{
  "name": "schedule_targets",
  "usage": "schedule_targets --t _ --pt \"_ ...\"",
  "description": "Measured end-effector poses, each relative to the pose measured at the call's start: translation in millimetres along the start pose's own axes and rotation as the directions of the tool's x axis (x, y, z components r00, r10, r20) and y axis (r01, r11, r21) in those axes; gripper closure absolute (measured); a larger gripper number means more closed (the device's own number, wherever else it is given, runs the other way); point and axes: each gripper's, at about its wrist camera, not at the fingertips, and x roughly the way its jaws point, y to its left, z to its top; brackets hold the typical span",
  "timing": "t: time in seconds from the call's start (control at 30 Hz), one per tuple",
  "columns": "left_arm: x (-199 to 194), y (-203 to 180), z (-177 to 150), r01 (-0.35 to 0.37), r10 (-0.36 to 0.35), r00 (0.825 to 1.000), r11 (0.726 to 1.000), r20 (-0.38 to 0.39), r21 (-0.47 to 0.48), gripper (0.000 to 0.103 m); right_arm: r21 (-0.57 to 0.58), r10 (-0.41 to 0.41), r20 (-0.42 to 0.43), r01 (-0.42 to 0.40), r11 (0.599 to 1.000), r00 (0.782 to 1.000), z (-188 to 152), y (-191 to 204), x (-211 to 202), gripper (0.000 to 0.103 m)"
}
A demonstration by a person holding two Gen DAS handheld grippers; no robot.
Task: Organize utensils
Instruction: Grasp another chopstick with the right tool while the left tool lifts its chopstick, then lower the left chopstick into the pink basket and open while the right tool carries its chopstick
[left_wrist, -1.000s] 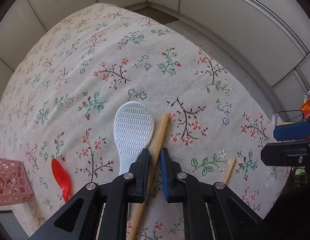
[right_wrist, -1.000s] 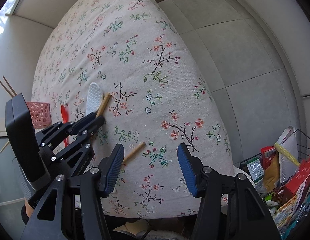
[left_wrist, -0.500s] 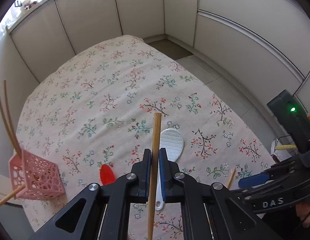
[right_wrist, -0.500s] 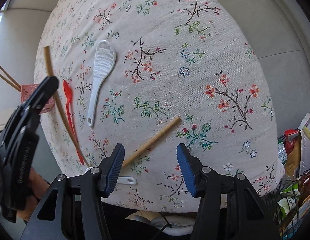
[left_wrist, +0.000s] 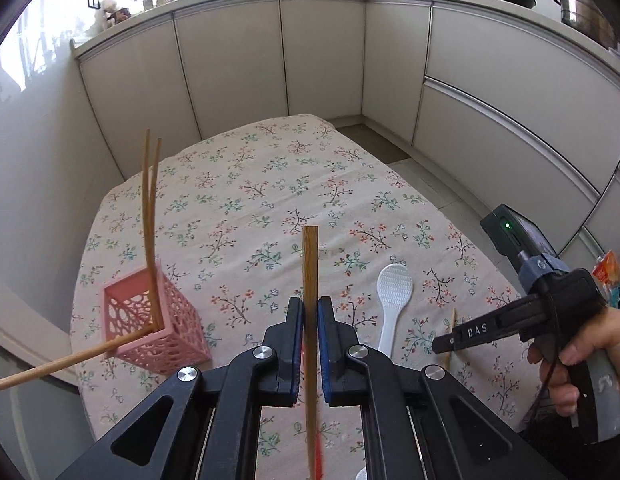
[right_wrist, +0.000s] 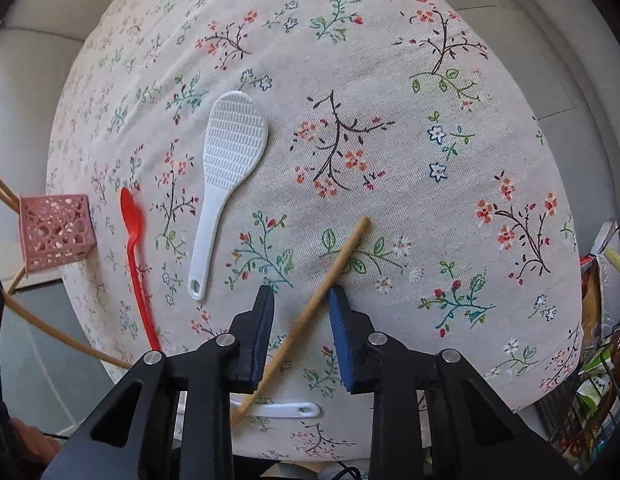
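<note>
Floral tablecloth [right_wrist: 390, 80] covers the table, white kitchen cabinets [left_wrist: 322, 56] behind it. Nearest on the left side: left gripper [left_wrist: 310, 320] clamped on a wooden chopstick [left_wrist: 310, 264], stick upright between the pads and lifted clear of the cloth. Right gripper [right_wrist: 301, 312] sits low over the near table edge, fingers apart — a second chopstick [right_wrist: 342, 256] lies diagonally on the cloth between them; contact with the pads can't be confirmed. A white handle [right_wrist: 286, 410] lies under that gripper at the table's edge. Further out: white rice paddle [right_wrist: 226, 168] flat on the cloth, red spoon [right_wrist: 134, 240] just left of it. Far left corner — pink lattice basket [left_wrist: 158, 324] with two chopsticks [left_wrist: 150, 200] standing in it and two more sticking out through its side.
</note>
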Motion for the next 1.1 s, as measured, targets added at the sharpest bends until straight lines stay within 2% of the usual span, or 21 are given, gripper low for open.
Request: schedule_targets --t 0.07,0.13,0.3,0.47,0.57,0.63,0.83,0.97,1.1 --pt "-6 6 -3 -0.001 0.001 1.000 1.000 0.009 -0.006 0.096 0.018 -0.019 0.021 0.019 1.000 1.000 4 1 -1 0.089" --pt "-12 11 -6 -0.002 0.002 1.000 1.000 0.016 -0.014 0.096 0.029 -0.026 0.038 0.025 0.999 0.999 8 4 -1 0.093" --pt "-25 21 -13 0.009 -0.007 0.999 0.999 0.041 -0.045 0.096 0.007 -0.034 0.067 0.033 0.999 0.997 19 11 0 0.097" --pt "-43 32 -17 0.007 -0.001 0.996 0.997 0.085 -0.074 0.096 -0.011 0.008 0.092 -0.006 1.000 0.996 23 16 -1 0.097" --pt "-56 41 -19 0.015 -0.002 0.994 0.994 0.113 -0.112 0.096 -0.061 0.022 0.135 -0.014 0.998 0.991 19 26 -17 0.097" --pt "-65 43 -19 -0.009 0.026 0.991 0.992 0.129 -0.128 0.096 -0.106 0.022 0.182 -0.002 0.994 0.983 14 35 -32 0.097" --pt "-99 48 -20 0.000 0.038 0.979 0.982 0.200 -0.188 0.096 -0.249 0.113 0.267 -0.044 0.967 0.957 -12 53 -79 0.097" --pt "-119 53 -21 -0.030 0.090 0.963 0.972 0.253 -0.231 0.096 -0.333 0.168 0.324 -0.054 0.941 0.931 -32 67 -108 0.097" --pt "-140 59 -20 -0.050 0.138 0.939 0.961 0.315 -0.273 0.096 -0.399 0.221 0.371 -0.061 0.915 0.902 -46 88 -129 0.097"
